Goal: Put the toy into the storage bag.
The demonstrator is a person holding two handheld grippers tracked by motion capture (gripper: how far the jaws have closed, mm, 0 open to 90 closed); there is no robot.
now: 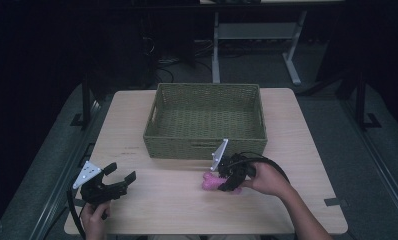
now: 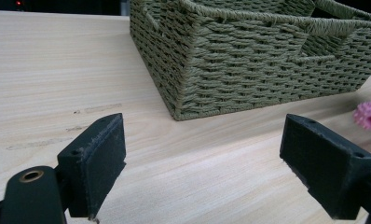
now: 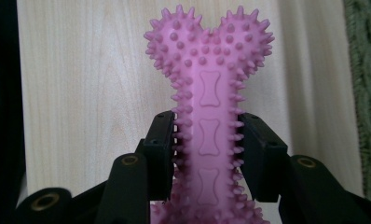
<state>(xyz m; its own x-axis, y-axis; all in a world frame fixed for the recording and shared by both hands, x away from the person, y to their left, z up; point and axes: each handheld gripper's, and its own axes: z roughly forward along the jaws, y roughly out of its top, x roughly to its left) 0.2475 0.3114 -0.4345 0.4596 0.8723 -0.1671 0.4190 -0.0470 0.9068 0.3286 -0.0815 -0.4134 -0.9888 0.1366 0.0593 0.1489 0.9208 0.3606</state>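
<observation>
Your right gripper has its two black jaws closed against the shaft of one pink bone-shaped chew toy, the pads pressing into the rows of soft spikes on either side. That view, looking along the jaws, brings out what the high view cannot: three small bone outlines embossed down the shaft and the two knobbed lobes at the far end, pointing away over the pale wood. From above, the toy is a small pink shape low over the table, just in front of the basket's near wall, with your right hand behind the gripper; whether it rests on the wood or is lifted off it you cannot tell. One green woven basket sits at the middle of the table. Your left gripper is near the table's front left corner, well apart from the toy, jaws spread wide with nothing between them. Its own view shows the basket's corner close ahead, faint marks on the wood, and a sliver of the pink toy at the right edge.
</observation>
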